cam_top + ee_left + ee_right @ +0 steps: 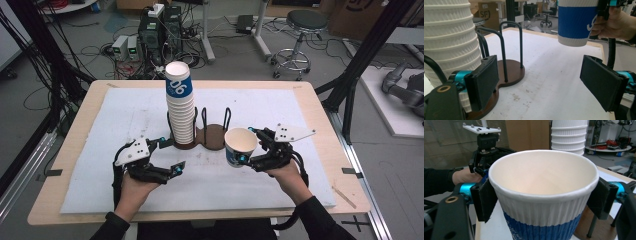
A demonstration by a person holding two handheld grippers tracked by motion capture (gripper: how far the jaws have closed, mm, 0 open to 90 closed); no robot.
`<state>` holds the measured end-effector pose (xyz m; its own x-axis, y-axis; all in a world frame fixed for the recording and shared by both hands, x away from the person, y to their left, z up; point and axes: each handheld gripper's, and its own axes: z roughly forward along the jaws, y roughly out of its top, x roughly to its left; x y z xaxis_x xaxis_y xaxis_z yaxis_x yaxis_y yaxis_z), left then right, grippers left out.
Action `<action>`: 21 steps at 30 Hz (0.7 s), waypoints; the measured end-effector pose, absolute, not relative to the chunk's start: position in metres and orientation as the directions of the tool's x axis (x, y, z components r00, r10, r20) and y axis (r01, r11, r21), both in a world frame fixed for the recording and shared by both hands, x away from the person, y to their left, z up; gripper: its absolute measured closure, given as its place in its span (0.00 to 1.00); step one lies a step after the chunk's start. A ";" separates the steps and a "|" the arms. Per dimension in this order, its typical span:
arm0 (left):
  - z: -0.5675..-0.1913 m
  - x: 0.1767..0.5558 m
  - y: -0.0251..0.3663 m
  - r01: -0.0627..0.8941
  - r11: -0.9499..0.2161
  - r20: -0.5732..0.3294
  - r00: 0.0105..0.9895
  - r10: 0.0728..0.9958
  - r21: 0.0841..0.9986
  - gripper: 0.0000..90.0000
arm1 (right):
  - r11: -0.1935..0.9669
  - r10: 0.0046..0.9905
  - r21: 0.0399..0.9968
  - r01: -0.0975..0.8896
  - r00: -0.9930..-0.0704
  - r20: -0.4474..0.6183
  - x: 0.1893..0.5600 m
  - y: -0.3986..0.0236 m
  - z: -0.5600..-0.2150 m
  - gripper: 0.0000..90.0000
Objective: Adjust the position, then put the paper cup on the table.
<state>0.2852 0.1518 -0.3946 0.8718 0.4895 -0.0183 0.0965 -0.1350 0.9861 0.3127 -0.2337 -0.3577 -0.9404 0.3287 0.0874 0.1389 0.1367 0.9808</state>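
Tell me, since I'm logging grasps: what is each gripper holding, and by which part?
The right gripper holds a paper cup upright, its pads clamped on opposite sides of the ribbed white band just under the rim. The left gripper holds nothing; its jaws stand open.

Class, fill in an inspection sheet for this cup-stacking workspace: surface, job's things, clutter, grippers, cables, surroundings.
Surface: white mat on a wooden table, faintly scuffed.
Job's things: tall cup stack in one side of the wire holder; the other side empty; single cup held upright beside it.
Clutter: nothing seen on the mat.
Grippers: right gripper shut on the single cup; left gripper open, empty, beside the stack.
Cables: one trails from each gripper; floor cables tangled behind.
Surroundings: stool, computer boxes, black frame legs.
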 end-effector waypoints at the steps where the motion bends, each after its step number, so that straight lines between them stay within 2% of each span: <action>1: -0.394 0.284 0.152 0.094 -0.136 -0.016 0.872 0.489 0.986 0.17 | 0.136 0.331 0.982 0.133 -0.940 0.081 0.313 -0.233 -0.358 0.24; 13: -0.397 0.288 0.159 0.100 -0.137 -0.016 0.858 0.514 0.986 0.17 | 0.132 0.332 0.982 0.132 -0.940 0.082 0.314 -0.235 -0.356 0.24; 21: -0.397 0.286 0.160 0.093 -0.157 0.007 0.843 0.539 0.983 0.17 | 0.126 0.370 0.986 0.107 -0.928 0.054 0.316 -0.245 -0.354 0.24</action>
<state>0.2862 0.1604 -0.3966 0.8426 0.5385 0.0068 0.0926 -0.1573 0.9832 0.3160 -0.2451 -0.3535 -0.9276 0.3698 0.0535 0.1073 0.1263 0.9862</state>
